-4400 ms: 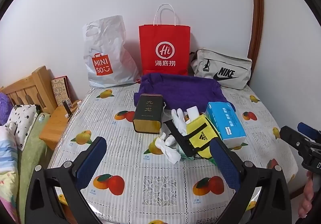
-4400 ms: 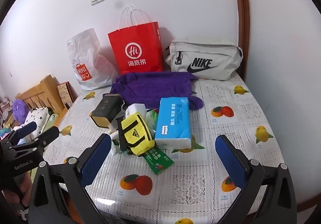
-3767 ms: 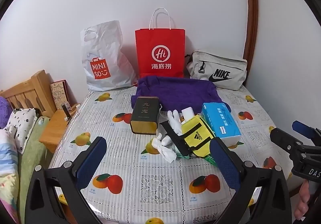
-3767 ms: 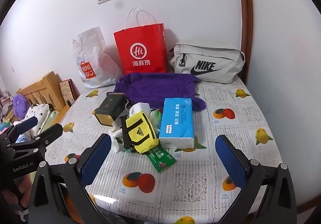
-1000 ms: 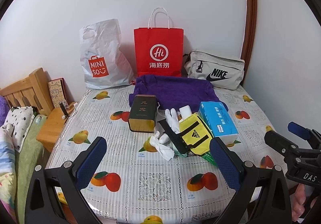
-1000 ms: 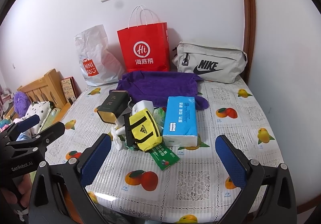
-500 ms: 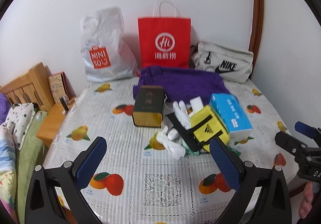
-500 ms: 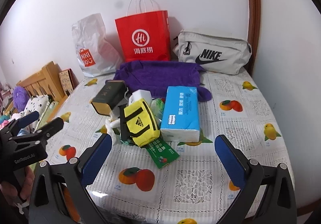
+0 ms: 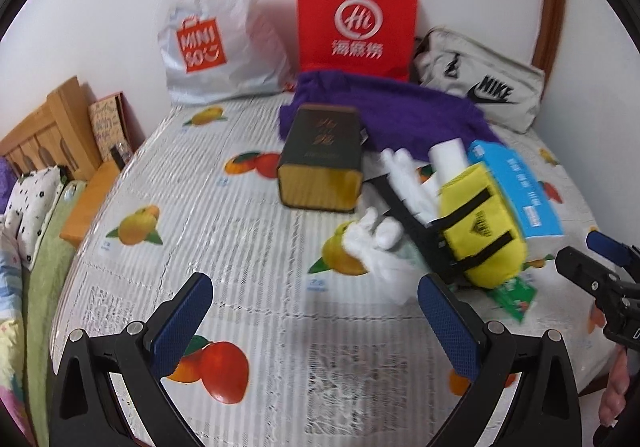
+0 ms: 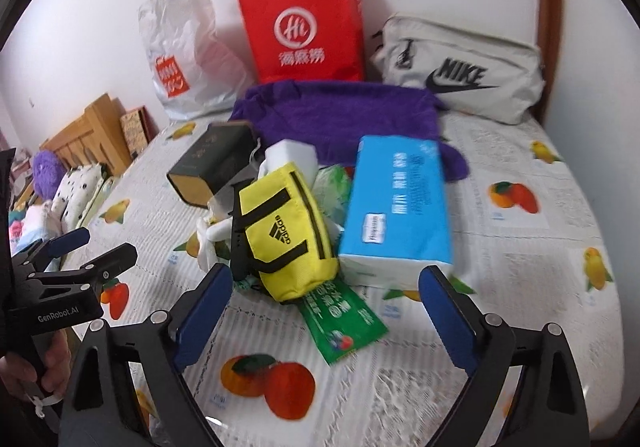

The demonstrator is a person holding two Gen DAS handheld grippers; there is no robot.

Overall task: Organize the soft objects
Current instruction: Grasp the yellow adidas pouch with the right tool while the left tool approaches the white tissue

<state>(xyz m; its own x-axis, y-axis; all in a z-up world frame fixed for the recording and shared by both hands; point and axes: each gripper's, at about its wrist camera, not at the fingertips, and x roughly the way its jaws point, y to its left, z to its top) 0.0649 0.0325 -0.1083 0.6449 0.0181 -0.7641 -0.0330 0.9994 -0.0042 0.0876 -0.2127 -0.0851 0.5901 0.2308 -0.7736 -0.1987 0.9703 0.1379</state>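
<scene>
A pile of soft things lies mid-table: a yellow pouch (image 10: pixel 286 231), a blue tissue pack (image 10: pixel 396 207), white gloves (image 9: pixel 376 243) and a green packet (image 10: pixel 344 323). A purple towel (image 9: pixel 384 115) lies behind them. My left gripper (image 9: pixel 312 299) hovers open over bare tablecloth, just left of the gloves. My right gripper (image 10: pixel 326 287) hangs in front of the pouch, its jaws wide and closing. The pouch's near end shows between its fingers, and the pads touch nothing.
A dark box (image 9: pixel 320 159) lies left of the pile. A white plastic bag (image 9: pixel 216 27), a red paper bag (image 9: pixel 356 19) and a grey Nike bag (image 9: pixel 480 91) stand along the wall. A wooden headboard (image 9: pixel 44 135) and bedding sit beyond the table's left edge.
Both grippers have sunk toward the table and come closer to the pile, which now looks larger. The right jaws stand slightly narrower. Nothing on the table has moved.
</scene>
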